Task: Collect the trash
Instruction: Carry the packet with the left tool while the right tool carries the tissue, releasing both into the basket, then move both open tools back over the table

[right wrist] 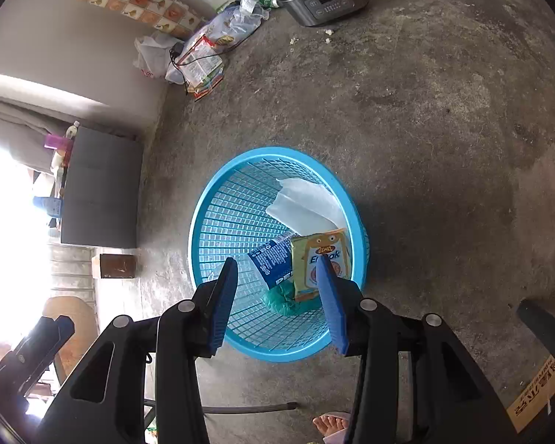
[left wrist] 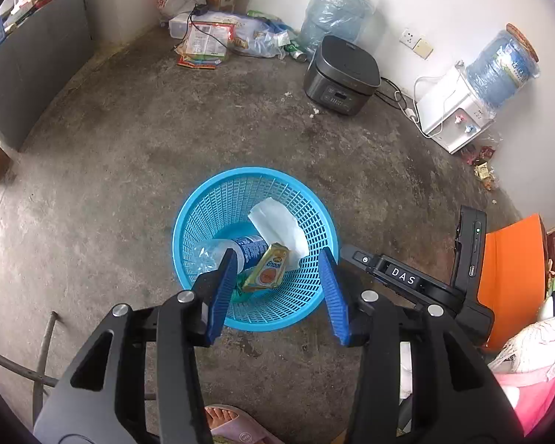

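Both tools poised above the blue basket (left wrist: 188, 218), which stands on the concrete floor (left wrist: 129, 170) and serves here as the reference landmark. Inside the basket lie four collected items: a crushed plastic bottle (left wrist: 240, 249) with a blue label, lying on its side; a yellow drink carton (left wrist: 268, 273) resting against the bottle; a white tissue (left wrist: 277, 222) leaning on the basket's far inner wall; and a green crumpled wrapper (right wrist: 283, 298) at the bottom beneath the carton. The left tool (left wrist: 279, 259) stands with its jaws parted and nothing between the blue pads; the right tool (right wrist: 279, 266) is likewise parted and empty, both held over the near rim of the basket. Judged from this arrangement, the deposit step appears complete for the items now inside. The floor immediately around the basket carries no loose litter. Beyond the basket, against the far wall, a heap of packets and plastic bags (left wrist: 218, 37) lies next to the grey cooker (left wrist: 342, 74), and a few small white scraps (right wrist: 327, 35) dot the floor just in front of that cooker; further wrappers (left wrist: 481, 159) lie beside the water dispenser (left wrist: 458, 111). Whether these count as trash to be collected cannot be told; if so, a good part of the task remains.
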The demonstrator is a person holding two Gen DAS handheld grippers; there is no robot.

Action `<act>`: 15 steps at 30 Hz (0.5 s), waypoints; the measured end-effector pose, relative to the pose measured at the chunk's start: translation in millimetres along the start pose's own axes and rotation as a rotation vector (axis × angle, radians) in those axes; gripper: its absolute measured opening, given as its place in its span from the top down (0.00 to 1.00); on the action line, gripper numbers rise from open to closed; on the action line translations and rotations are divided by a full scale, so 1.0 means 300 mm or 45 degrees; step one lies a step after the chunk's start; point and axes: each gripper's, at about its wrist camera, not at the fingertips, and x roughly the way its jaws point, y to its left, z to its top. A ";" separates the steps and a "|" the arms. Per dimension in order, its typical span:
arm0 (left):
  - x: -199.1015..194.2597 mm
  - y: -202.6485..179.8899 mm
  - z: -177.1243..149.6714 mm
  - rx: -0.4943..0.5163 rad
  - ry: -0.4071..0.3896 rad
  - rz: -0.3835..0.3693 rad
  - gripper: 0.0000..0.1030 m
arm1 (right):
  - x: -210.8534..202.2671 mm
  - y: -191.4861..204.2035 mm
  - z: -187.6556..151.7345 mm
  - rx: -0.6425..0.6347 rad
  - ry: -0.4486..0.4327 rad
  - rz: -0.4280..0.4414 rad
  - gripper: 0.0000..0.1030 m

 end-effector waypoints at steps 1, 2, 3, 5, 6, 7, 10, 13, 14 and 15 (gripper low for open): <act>-0.037 -0.004 -0.001 0.010 -0.037 -0.002 0.55 | -0.023 0.009 -0.004 -0.018 -0.025 0.005 0.58; -0.079 -0.011 -0.004 0.016 -0.081 -0.002 0.54 | -0.050 0.021 -0.009 -0.046 -0.053 0.010 0.58; -0.133 -0.014 -0.011 0.022 -0.130 -0.001 0.48 | -0.082 0.041 -0.018 -0.078 -0.081 0.011 0.58; -0.248 -0.023 -0.030 0.043 -0.231 0.000 0.36 | -0.160 0.091 -0.039 -0.164 -0.156 0.031 0.57; -0.310 -0.027 -0.042 0.065 -0.284 0.010 0.32 | -0.203 0.121 -0.052 -0.215 -0.199 0.035 0.52; -0.369 -0.028 -0.057 0.090 -0.335 0.034 0.30 | -0.251 0.151 -0.069 -0.268 -0.245 0.037 0.50; -0.557 -0.018 -0.113 0.129 -0.476 0.101 0.24 | -0.381 0.246 -0.119 -0.412 -0.351 0.065 0.40; -0.742 0.023 -0.188 0.088 -0.602 0.138 0.20 | -0.493 0.339 -0.170 -0.530 -0.398 0.133 0.36; -0.800 0.041 -0.217 0.068 -0.639 0.152 0.20 | -0.522 0.367 -0.185 -0.559 -0.402 0.160 0.36; -0.851 0.060 -0.248 0.047 -0.670 0.166 0.20 | -0.552 0.398 -0.202 -0.585 -0.401 0.193 0.36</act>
